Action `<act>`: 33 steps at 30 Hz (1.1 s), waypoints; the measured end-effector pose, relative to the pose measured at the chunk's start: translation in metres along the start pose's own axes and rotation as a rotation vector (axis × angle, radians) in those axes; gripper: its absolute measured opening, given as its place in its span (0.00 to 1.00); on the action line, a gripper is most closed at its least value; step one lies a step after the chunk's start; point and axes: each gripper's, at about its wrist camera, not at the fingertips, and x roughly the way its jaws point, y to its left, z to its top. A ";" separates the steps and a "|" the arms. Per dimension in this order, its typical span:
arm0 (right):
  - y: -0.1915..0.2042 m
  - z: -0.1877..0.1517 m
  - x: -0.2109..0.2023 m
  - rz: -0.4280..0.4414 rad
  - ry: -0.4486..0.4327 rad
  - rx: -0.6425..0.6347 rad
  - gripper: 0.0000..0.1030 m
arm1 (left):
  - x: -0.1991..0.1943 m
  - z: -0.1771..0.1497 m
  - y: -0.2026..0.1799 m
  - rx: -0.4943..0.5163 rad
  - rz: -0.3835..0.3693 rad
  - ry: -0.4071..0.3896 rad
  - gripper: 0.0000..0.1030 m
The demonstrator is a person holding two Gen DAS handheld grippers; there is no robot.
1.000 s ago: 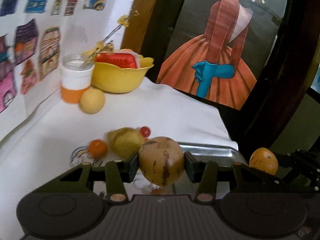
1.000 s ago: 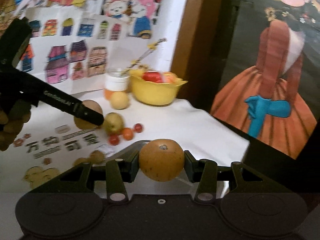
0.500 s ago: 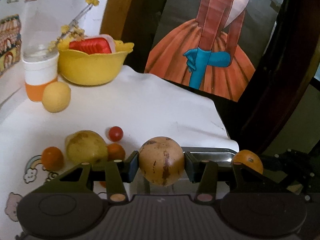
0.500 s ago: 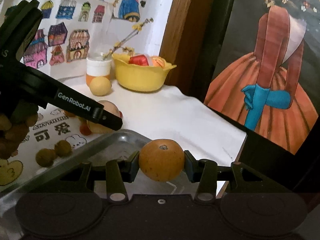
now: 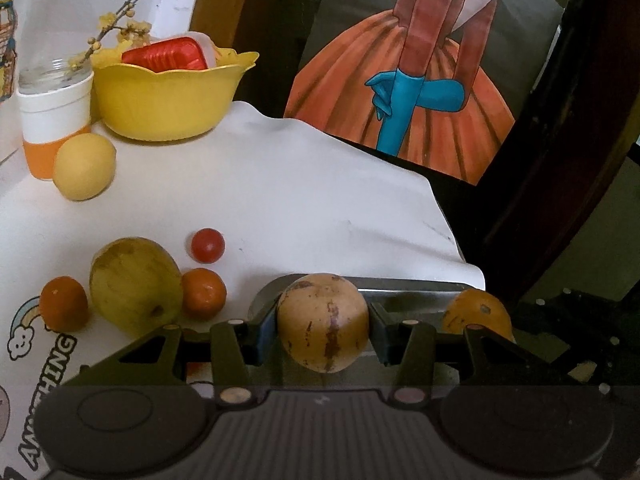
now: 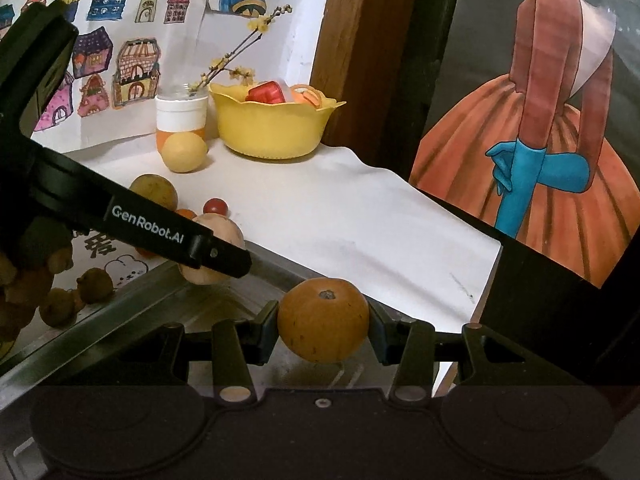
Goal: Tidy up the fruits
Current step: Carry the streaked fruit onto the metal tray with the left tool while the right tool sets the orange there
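Steel tray (image 6: pixel 132 300) walls are low, so either round fruit could roll out toward the counter's near edge if dropped from height. Left hand-held gripper (image 5: pixel 322 322) pinches a speckled tan fruit (image 5: pixel 322 322) over the tray's far rim; right hand-held gripper (image 6: pixel 323 320) clamps an orange (image 6: pixel 323 320) above the tray.

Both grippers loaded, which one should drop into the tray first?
Probably right. Its orange already hangs over the tray interior. The left gripper holds its tan fruit only at the tray's near rim.
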 end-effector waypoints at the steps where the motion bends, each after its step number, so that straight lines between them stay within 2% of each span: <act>1: 0.000 0.000 0.001 0.002 0.002 0.002 0.47 | 0.001 0.000 -0.001 0.002 -0.003 0.002 0.51; 13: -0.003 -0.006 0.011 0.008 0.031 0.026 0.47 | 0.007 -0.003 -0.002 0.011 -0.005 0.019 0.51; 23: -0.004 -0.007 0.008 0.006 0.021 0.032 0.48 | 0.008 -0.006 -0.006 0.021 -0.004 0.030 0.51; 25: -0.004 -0.008 0.006 0.003 0.016 0.033 0.52 | 0.007 -0.007 -0.006 0.017 -0.006 0.023 0.52; 29: -0.004 -0.008 -0.001 -0.002 0.004 0.038 0.58 | 0.001 -0.005 -0.005 0.005 -0.012 0.008 0.59; 33: -0.003 -0.008 -0.011 -0.009 -0.014 0.041 0.68 | -0.008 -0.004 -0.006 -0.003 -0.014 -0.011 0.67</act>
